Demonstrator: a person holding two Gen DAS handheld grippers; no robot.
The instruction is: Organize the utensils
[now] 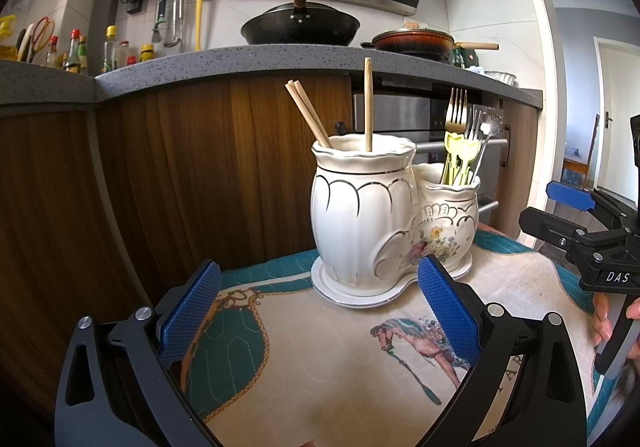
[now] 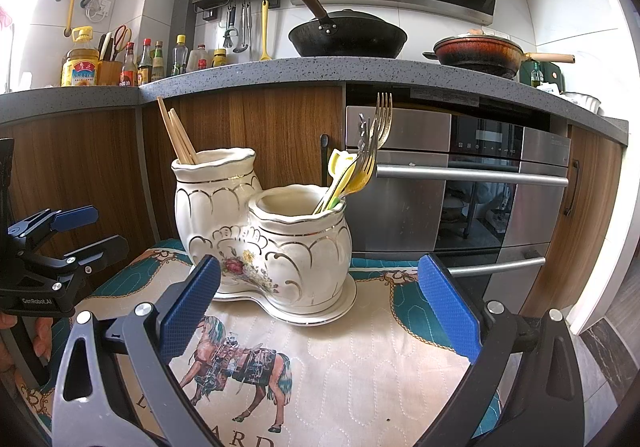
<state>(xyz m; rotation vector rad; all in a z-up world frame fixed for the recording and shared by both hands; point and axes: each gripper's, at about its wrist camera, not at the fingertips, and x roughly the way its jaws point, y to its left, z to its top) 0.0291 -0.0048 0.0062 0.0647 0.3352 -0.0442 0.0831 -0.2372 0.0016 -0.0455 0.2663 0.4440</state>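
Note:
A white ceramic double utensil holder (image 1: 360, 223) (image 2: 280, 243) stands on a quilted cloth. Its taller pot holds wooden chopsticks (image 1: 308, 115) (image 2: 176, 131). Its shorter pot holds forks (image 1: 456, 107) (image 2: 378, 123) and yellow-handled utensils (image 1: 460, 155) (image 2: 340, 175). My left gripper (image 1: 320, 307) is open and empty, just in front of the holder. My right gripper (image 2: 320, 307) is open and empty, also just in front of it. Each gripper shows in the other's view: the right one (image 1: 576, 215) at the right edge, the left one (image 2: 76, 231) at the left edge.
The cloth (image 1: 320, 367) (image 2: 340, 367) has a horse print and teal border. Behind stand wooden cabinets (image 1: 200, 167), a steel oven (image 2: 460, 187) with bar handles, and a grey counter (image 2: 280, 71) with a wok (image 2: 348, 35), a pan (image 2: 476, 51) and bottles.

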